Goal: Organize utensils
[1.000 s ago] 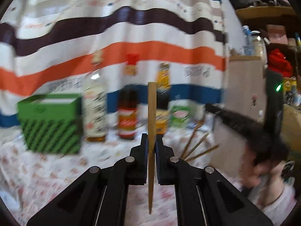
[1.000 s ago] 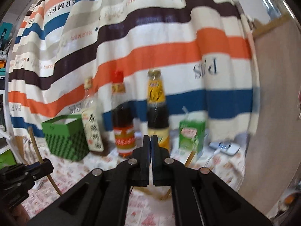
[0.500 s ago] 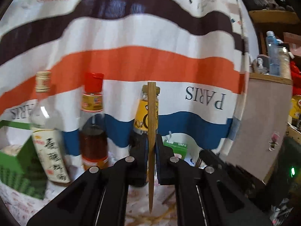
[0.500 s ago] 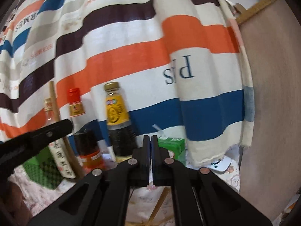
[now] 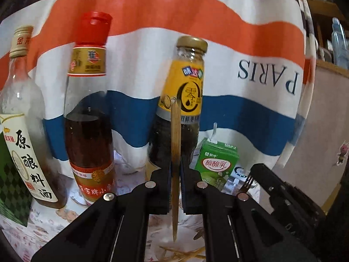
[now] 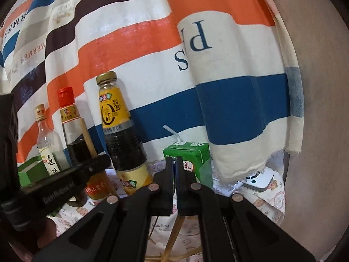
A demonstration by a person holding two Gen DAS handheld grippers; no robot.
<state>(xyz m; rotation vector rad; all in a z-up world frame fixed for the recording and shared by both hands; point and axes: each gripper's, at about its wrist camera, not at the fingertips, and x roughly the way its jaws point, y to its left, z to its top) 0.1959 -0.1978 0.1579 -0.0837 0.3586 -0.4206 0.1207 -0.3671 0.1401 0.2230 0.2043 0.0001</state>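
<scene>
Holding a single wooden chopstick upright, your left gripper has its jaws clamped on the stick a little below its middle, so the top end rises in front of the yellow-labelled sauce bottle and the lower tip hangs above the patterned tablecloth. Your right gripper is pressed fully together with nothing between its jaws, and it hangs low over the table just in front of the green drink carton with the straw.

More chopsticks lie loose on the cloth beneath your right gripper, crossing each other; from the left wrist camera you see their ends at the bottom edge. The tines of a fork show just beside the tip of your right gripper in the left view, near the carton; whether it rests on the table you cannot tell.

Along the back stand three bottles in a row: a clear bottle with a white label, a red-capped bottle of brown liquid, then the sauce bottle. A green box sits at the far left, behind your left gripper in the right view. A striped cloth hangs behind everything, and a small white device lies under its right hem.
</scene>
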